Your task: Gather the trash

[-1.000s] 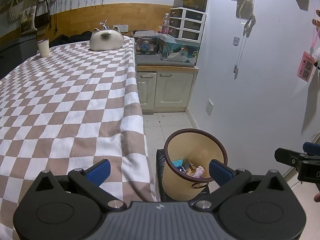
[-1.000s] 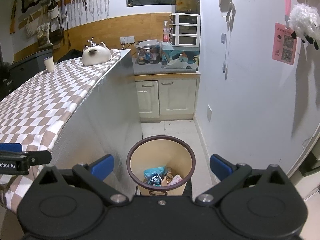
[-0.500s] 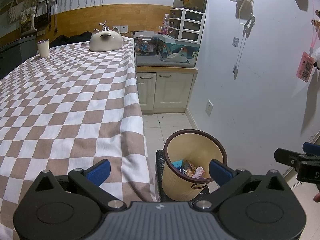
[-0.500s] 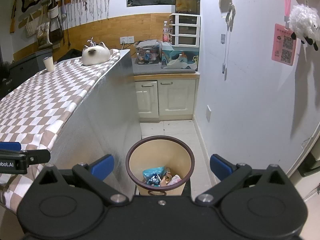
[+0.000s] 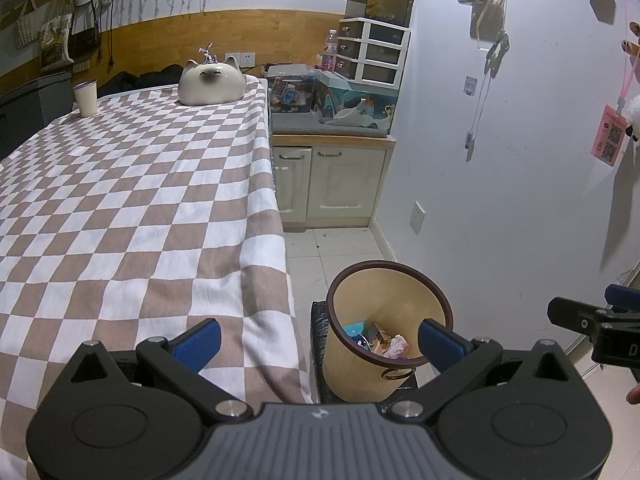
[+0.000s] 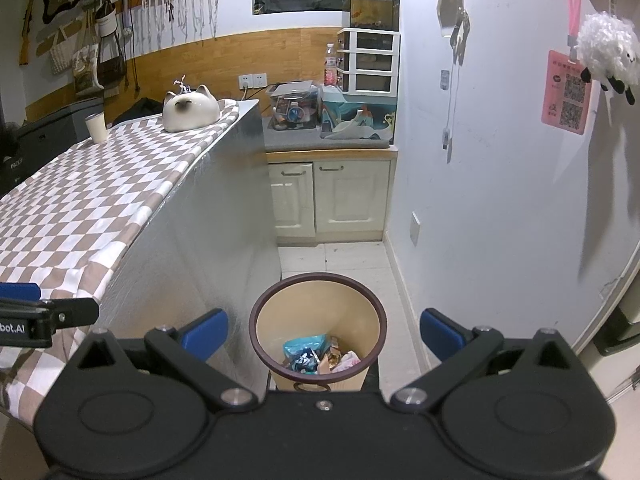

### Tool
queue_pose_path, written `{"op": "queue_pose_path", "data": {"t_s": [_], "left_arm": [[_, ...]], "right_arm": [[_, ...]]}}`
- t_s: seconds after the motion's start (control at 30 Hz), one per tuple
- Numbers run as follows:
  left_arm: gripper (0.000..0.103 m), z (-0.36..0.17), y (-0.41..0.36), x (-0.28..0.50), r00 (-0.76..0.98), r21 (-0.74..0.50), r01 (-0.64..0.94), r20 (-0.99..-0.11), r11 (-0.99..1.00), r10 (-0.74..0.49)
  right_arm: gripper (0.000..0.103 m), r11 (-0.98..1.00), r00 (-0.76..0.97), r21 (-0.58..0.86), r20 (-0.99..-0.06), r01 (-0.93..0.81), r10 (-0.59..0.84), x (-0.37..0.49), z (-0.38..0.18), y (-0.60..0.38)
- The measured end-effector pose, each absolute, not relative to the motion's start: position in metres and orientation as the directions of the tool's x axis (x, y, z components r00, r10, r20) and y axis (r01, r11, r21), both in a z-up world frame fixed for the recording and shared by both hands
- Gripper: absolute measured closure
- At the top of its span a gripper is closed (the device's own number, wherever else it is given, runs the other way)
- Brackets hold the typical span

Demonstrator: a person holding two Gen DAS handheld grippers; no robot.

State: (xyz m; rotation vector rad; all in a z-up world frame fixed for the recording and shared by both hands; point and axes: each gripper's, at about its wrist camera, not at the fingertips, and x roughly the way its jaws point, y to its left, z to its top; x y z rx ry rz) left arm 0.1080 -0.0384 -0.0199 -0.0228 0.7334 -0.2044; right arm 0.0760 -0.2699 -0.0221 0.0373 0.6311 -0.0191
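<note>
A: Nearest first: left hand-held gripper (image 5: 318, 338) spread wide, nothing between the blue pads, poised over the near right corner of the tabletop (image 5: 120, 200). Right hand-held gripper (image 6: 323, 334) equally wide and bare, hanging straight above the trash bin (image 6: 318, 320).

B: And the trash itself?

A: Down in the bottom of the bin: a blue wrapper (image 6: 306, 350), some crumpled paper and packaging beside it. Bin standing on the floor, just off the tabletop's near right corner, between that edge and the white wall.

B: Anything left on the checkered cloth?

A: Nothing resembling litter along the near edge or across the middle. Farther back, near the far left edge, only a paper cup (image 5: 85, 98); at the far right corner, a cat-shaped ceramic piece (image 5: 211, 84).

B: So, nearly finished?

A: Judged so. Collecting looks done or close to it. Possibly the cup still to fetch, if counted as trash; impossible to say from here. Cat piece surely staying put.
</note>
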Motion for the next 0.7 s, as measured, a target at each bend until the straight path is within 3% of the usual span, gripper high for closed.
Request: {"op": "queue_pose_path", "data": {"t_s": [0.7], "left_arm": [[0.000, -0.0177, -0.0399, 0.1093, 0.727, -0.093, 0.177, -0.659, 0.980, -0.194]], "right_arm": [[0.000, 0.999, 0.808, 0.027, -0.589, 0.030, -0.008, 0.0760, -0.0219, -0.2701]]}}
